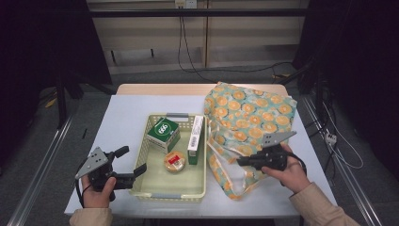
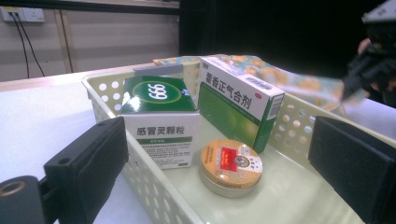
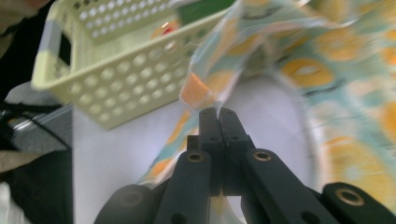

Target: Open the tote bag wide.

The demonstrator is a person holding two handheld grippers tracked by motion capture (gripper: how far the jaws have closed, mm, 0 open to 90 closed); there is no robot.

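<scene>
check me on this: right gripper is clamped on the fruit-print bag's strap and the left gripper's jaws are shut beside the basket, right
Not quite: the left gripper has its jaws open, straddling the basket wall, as the left gripper view shows. The right gripper is indeed clamped on the bag's strap.

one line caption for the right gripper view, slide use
Right gripper shut on the orange-print bag's strap beside the perforated basket.

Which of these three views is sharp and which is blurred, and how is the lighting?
High view: dim, dark surround, evenly lit table, fairly sharp. Left gripper view: boxes and round tin crisp, the near black jaws soft, the far patterned bag smeared. Right gripper view: motion blur across the bag and basket; the shut right gripper stays sharp.
</scene>
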